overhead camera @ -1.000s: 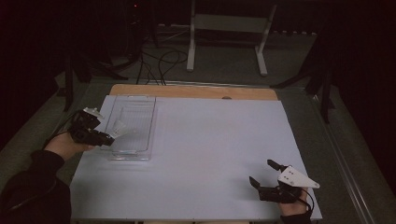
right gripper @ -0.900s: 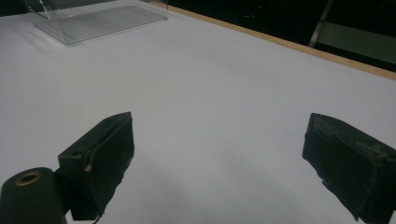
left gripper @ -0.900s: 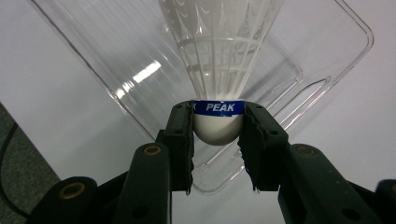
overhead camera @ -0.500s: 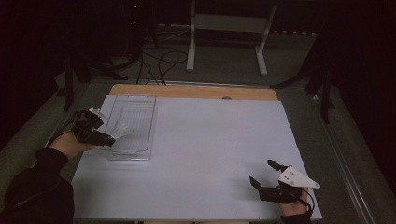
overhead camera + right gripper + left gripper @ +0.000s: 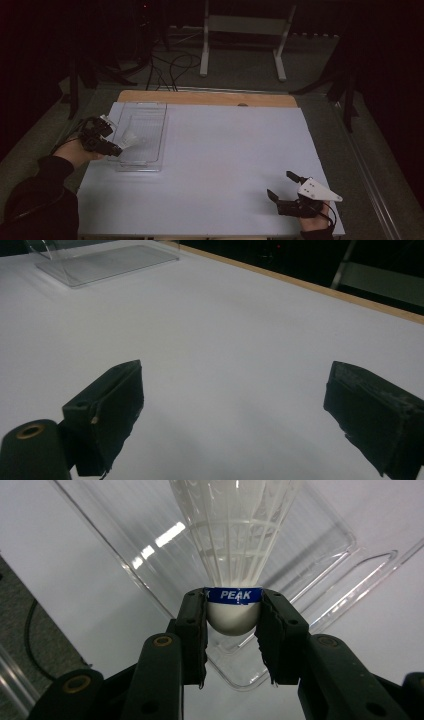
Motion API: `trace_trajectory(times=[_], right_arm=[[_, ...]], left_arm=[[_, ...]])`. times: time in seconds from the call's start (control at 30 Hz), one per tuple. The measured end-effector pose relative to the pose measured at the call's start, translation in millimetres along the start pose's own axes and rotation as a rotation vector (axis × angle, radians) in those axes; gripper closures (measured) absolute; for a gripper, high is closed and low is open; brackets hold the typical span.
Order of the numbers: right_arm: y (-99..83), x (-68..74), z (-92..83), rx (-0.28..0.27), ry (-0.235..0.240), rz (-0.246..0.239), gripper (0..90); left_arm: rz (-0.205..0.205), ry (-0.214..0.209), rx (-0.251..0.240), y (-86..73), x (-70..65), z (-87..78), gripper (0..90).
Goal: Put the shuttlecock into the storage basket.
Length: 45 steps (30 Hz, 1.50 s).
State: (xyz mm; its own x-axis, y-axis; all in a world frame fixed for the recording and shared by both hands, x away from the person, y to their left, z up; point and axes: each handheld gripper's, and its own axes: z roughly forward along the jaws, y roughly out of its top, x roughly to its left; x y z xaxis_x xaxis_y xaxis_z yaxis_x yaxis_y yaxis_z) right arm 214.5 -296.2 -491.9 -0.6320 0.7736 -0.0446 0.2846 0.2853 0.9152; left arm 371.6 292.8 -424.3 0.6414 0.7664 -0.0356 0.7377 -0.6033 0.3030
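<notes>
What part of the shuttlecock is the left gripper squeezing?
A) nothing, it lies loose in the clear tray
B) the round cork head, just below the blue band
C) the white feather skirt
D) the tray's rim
B: in the left gripper view, the left gripper has its jaws closed on either side of the rounded white cork of the shuttlecock, under the blue band, with the skirt pointing away over the clear tray.

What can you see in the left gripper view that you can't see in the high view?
The left gripper view alone shows the blue band reading PEAK on the shuttlecock, with the left gripper shut on its white round end. The high view alone shows the right gripper open and empty near the table's front right, and a wooden strip at the back. Both show the shuttlecock, the clear tray and the white table.
</notes>
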Motion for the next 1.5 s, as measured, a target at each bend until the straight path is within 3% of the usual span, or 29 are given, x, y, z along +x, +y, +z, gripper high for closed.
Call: trace_trajectory(times=[0.23,0.3,0.53,0.73,0.97,1.13,1.33,1.43,1.5], right_arm=[[0.0,-0.2,-0.6,0.0,-0.006,0.001,11.1],[0.4,-0.2,-1.4,-0.005,-0.011,0.001,10.5],[0.9,-1.8,-3.5,-0.019,-0.026,0.004,10.0],[1.1,-1.1,-2.8,-0.017,-0.02,0.005,9.9],[1.3,-1.0,-2.4,-0.015,-0.021,-0.001,9.8],[0.6,-1.7,-2.2,-0.013,-0.016,0.005,9.9],[0.7,-0.8,-1.6,-0.01,-0.014,0.007,9.9],[0.5,-1.2,-1.4,-0.009,-0.012,0.007,9.9],[0.4,-1.1,-1.0,-0.007,-0.008,0.007,9.9]], left_arm=[[-0.009,0.011,0.006,1.5,-0.2,-2.4,65.3],[-0.019,-0.006,0.001,0.5,0.4,-3.0,64.8],[-0.051,-0.034,-0.024,-0.8,1.7,-6.8,49.6],[-0.056,-0.031,-0.035,-0.8,0.2,-9.8,40.6],[-0.08,0.003,-0.046,-0.2,-0.3,-13.3,29.1],[-0.075,-0.014,-0.059,-0.1,-1.3,-14.1,25.8],[-0.105,-0.022,-0.064,2.8,-3.5,-16.3,16.4],[-0.087,-0.032,-0.081,3.8,-5.0,-19.5,14.3],[-0.08,-0.028,-0.093,5.0,-6.2,-21.5,8.1]])
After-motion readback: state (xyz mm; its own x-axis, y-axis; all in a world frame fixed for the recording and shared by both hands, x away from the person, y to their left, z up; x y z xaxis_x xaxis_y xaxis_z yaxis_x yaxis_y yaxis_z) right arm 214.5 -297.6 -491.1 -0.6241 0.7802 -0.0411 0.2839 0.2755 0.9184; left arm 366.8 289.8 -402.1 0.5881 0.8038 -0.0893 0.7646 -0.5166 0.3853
